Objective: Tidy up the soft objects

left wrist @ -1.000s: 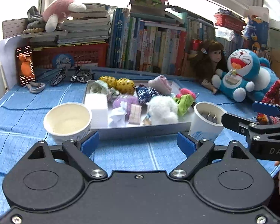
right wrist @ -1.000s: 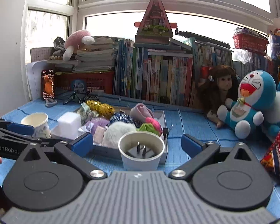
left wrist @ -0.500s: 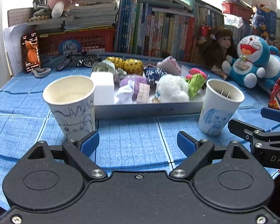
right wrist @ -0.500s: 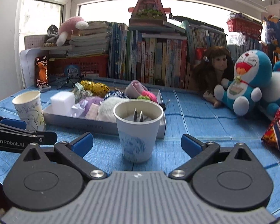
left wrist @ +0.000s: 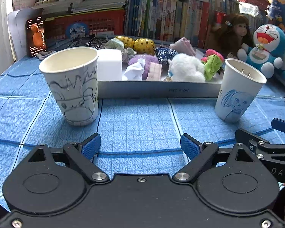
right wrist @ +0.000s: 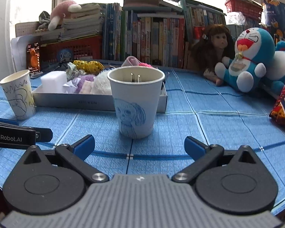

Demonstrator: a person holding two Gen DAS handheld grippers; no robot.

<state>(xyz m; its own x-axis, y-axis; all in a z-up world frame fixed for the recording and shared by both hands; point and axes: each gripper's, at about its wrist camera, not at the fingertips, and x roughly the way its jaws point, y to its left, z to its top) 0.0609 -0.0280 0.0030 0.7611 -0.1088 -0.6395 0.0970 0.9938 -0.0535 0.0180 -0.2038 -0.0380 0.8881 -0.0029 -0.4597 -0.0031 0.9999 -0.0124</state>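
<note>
Blue cloth (left wrist: 138, 117), tray (left wrist: 157, 89) w/ soft toys, prob. plugs in cup (right wrist: 136, 102), both hand-held grippers (left wrist: 140, 145) (right wrist: 139, 145) open

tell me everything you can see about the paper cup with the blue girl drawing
The paper cup with the blue girl drawing is white and tapered, standing upright on the blue cloth just in front of the grey tray; whether it touches the tray cannot be told. A girl's face is sketched in blue pen on its side. Two small metal prongs show inside, near the rim. Nothing grips it; the right gripper sits open before it.
</note>
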